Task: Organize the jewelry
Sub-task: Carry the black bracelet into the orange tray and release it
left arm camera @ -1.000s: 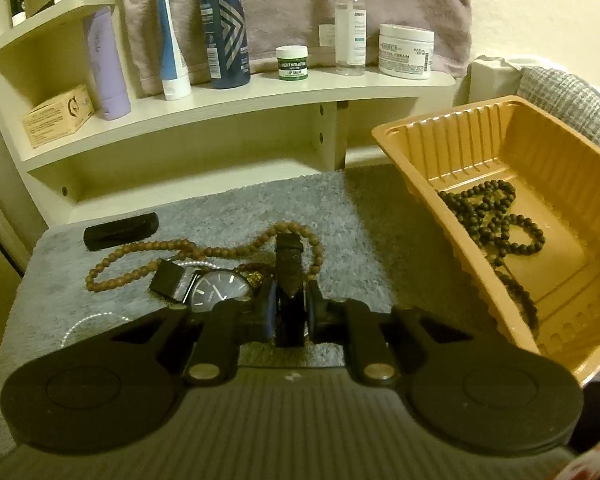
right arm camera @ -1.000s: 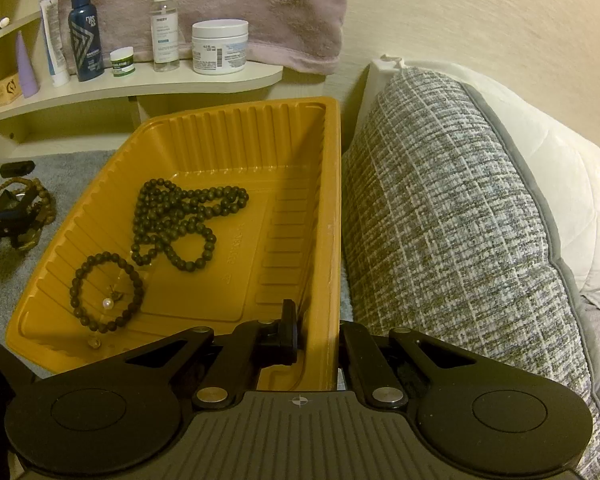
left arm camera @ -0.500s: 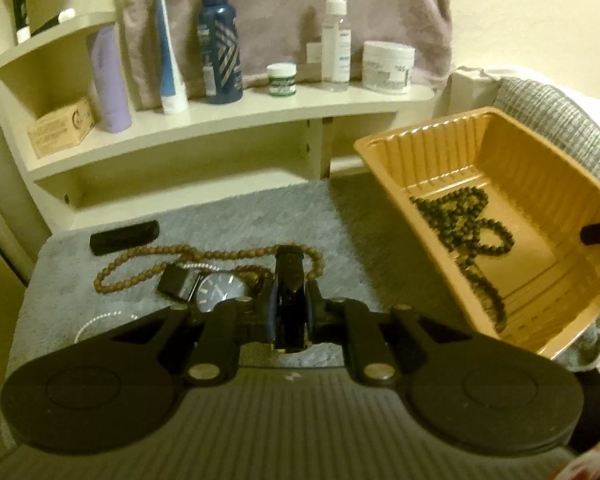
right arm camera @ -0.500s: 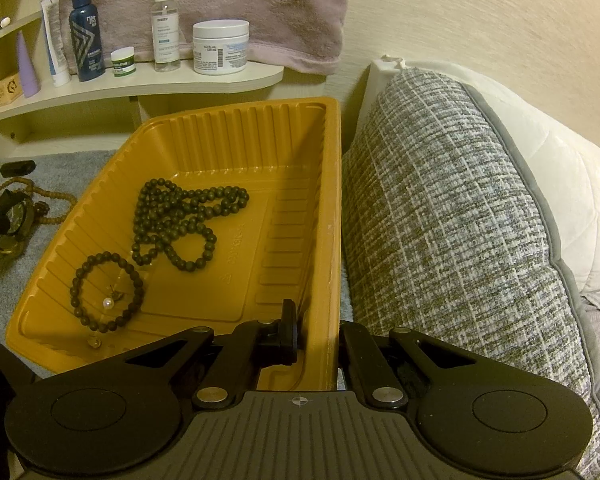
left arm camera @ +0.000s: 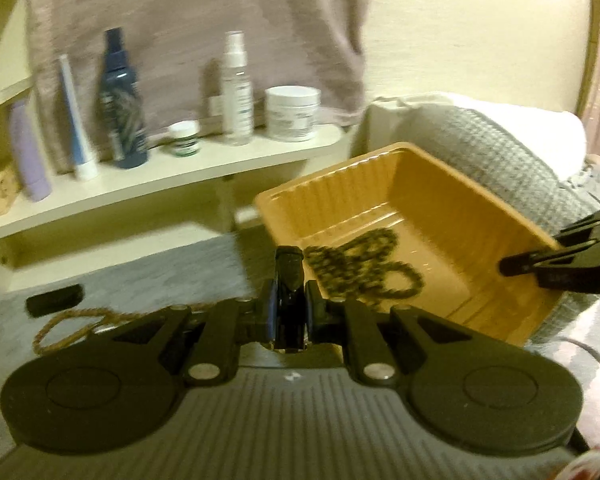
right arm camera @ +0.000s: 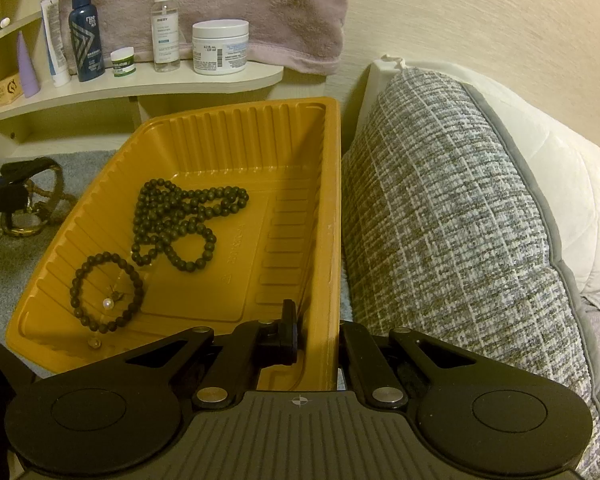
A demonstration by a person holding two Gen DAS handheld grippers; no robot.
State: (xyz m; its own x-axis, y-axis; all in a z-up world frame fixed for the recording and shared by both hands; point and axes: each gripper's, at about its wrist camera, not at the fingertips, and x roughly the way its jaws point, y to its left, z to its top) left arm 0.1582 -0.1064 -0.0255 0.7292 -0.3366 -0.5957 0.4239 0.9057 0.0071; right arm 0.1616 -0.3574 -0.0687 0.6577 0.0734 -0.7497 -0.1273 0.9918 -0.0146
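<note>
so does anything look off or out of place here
The orange tray sits tipped against the grey cushion, its wall pinched by the right gripper. The watch hangs off the mat in the left gripper.

the left gripper (left arm camera: 288,308) tilts downward, its jaws nearly together and pinched on a dark strap held upright between them. the right gripper (right arm camera: 316,336) points more steeply down, jaws clamped on a thin orange wall, one finger inside it and one outside.
</note>
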